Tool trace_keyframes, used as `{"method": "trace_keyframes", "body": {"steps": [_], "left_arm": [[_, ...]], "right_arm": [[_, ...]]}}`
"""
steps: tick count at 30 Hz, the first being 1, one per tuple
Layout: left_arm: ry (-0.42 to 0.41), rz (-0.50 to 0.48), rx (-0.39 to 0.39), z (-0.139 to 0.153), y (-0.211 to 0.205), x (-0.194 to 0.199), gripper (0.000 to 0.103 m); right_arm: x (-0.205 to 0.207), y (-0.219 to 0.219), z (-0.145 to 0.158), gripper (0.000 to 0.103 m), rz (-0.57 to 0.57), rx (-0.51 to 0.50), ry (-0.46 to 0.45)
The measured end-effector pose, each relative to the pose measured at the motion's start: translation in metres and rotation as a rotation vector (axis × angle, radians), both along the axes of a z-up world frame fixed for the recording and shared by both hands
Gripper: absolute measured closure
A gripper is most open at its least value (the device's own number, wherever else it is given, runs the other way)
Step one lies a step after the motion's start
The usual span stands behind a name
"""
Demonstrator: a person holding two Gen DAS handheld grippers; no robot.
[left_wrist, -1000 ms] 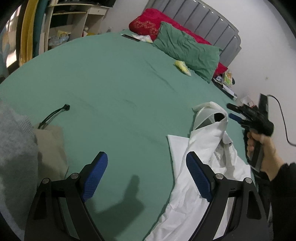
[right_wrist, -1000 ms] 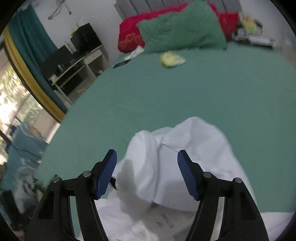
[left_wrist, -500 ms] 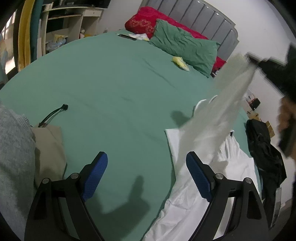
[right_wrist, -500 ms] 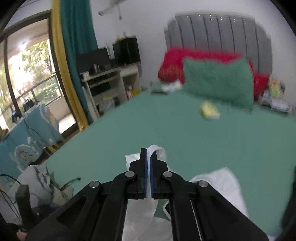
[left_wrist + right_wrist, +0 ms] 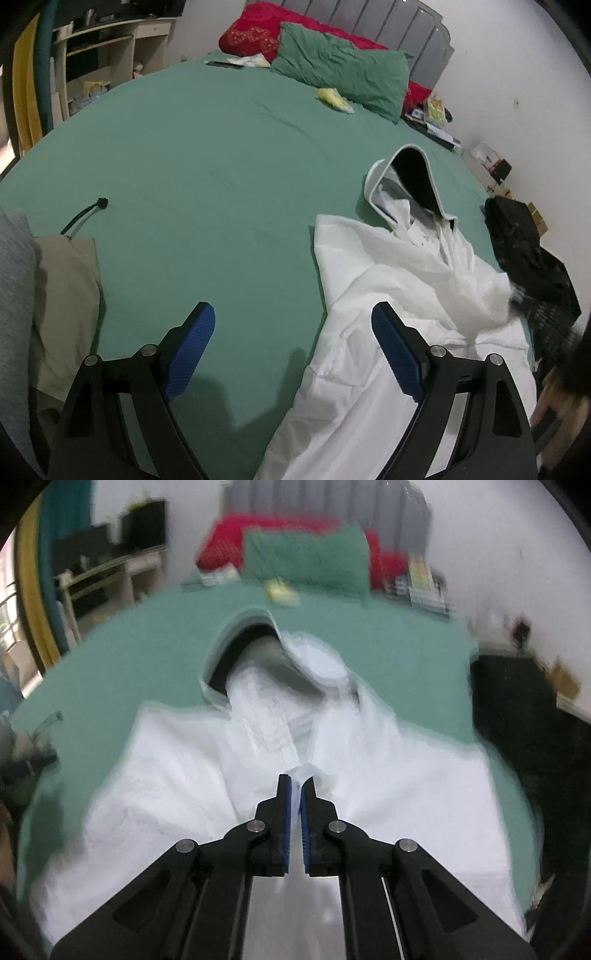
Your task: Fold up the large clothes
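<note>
A large white hooded garment (image 5: 399, 295) lies crumpled on the green bed sheet (image 5: 207, 155), its dark-lined hood (image 5: 410, 177) pointing toward the pillows. My left gripper (image 5: 291, 347) is open and empty, hovering at the garment's left edge. My right gripper (image 5: 295, 790) is shut on a bunch of the white garment (image 5: 388, 786) near its middle; this view is blurred by motion.
A beige cloth (image 5: 62, 295) and a grey one (image 5: 14, 280) lie at the left with a black cord (image 5: 83, 218). A green pillow (image 5: 343, 74), a red pillow (image 5: 255, 33) and a small yellow item (image 5: 336, 99) sit by the headboard. A black bag (image 5: 528, 251) lies at the right edge.
My right gripper closed on the white garment, lifted it high, then brought it back down. The garment now lies more spread out with the hood opened. My left gripper stayed open.
</note>
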State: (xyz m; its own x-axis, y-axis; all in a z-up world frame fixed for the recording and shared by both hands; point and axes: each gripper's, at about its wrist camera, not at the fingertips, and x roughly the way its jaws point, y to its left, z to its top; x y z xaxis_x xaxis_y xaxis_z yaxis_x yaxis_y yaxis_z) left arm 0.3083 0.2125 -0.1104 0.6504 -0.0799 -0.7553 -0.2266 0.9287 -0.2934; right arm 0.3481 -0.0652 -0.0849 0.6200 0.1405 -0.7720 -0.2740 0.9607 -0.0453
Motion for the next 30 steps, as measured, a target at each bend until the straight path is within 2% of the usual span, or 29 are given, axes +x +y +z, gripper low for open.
{"method": "trace_keyframes", "body": {"steps": [1,2,3,4,5,8,10,11,14,17,18,19,20,21,22,25,30], "left_arm": [[0.006,0.002,0.004,-0.001,0.0,0.001,0.014],[0.012,0.005,0.003,-0.002,0.001,0.001,0.014],[0.018,0.012,-0.002,-0.004,0.003,0.002,0.014],[0.021,0.016,-0.004,-0.004,0.004,0.003,0.014],[0.024,0.02,-0.003,-0.005,0.005,0.004,0.014],[0.033,0.028,-0.005,-0.008,0.007,0.007,0.014],[0.038,0.028,-0.002,-0.01,0.007,0.01,0.014],[0.041,0.025,-0.001,-0.011,0.006,0.011,0.014],[0.055,0.015,-0.012,-0.015,0.004,0.014,0.014],[0.065,0.004,-0.012,-0.018,0.001,0.017,0.014],[0.066,0.002,-0.01,-0.018,0.0,0.018,0.014],[0.067,-0.001,-0.009,-0.018,-0.001,0.019,0.014],[0.067,-0.004,-0.008,-0.019,-0.002,0.02,0.014],[0.069,-0.008,-0.005,-0.019,-0.004,0.02,0.014],[0.07,-0.011,-0.002,-0.02,-0.005,0.021,0.014],[0.073,-0.015,0.005,-0.022,-0.007,0.022,0.014],[0.067,-0.041,0.052,-0.021,-0.017,0.022,0.014]], "right_arm": [[0.0,-0.011,-0.007,0.089,-0.004,0.012,0.028],[-0.002,-0.026,-0.014,0.075,-0.015,0.024,0.049],[-0.003,-0.039,-0.014,0.066,-0.019,0.043,0.05],[-0.002,-0.045,-0.011,0.048,-0.019,0.062,0.041],[0.0,-0.054,-0.006,0.04,-0.02,0.077,0.027],[0.014,-0.075,0.012,0.04,-0.024,0.126,-0.05],[0.032,-0.083,0.018,0.04,-0.003,0.188,-0.065],[0.039,-0.079,0.019,0.04,0.017,0.196,-0.043],[0.081,-0.068,-0.017,0.04,0.09,0.177,0.146],[0.104,-0.068,-0.052,0.04,0.067,0.225,0.224],[0.108,-0.069,-0.057,0.04,0.052,0.239,0.236],[0.113,-0.071,-0.065,0.048,0.035,0.256,0.248],[0.112,-0.072,-0.067,0.078,0.024,0.264,0.241],[0.111,-0.073,-0.068,0.095,0.016,0.257,0.219],[0.111,-0.074,-0.067,0.1,0.01,0.25,0.219],[0.1,-0.077,-0.046,0.1,0.022,0.251,0.14],[0.076,-0.098,0.033,0.1,0.007,0.246,-0.054]]}}
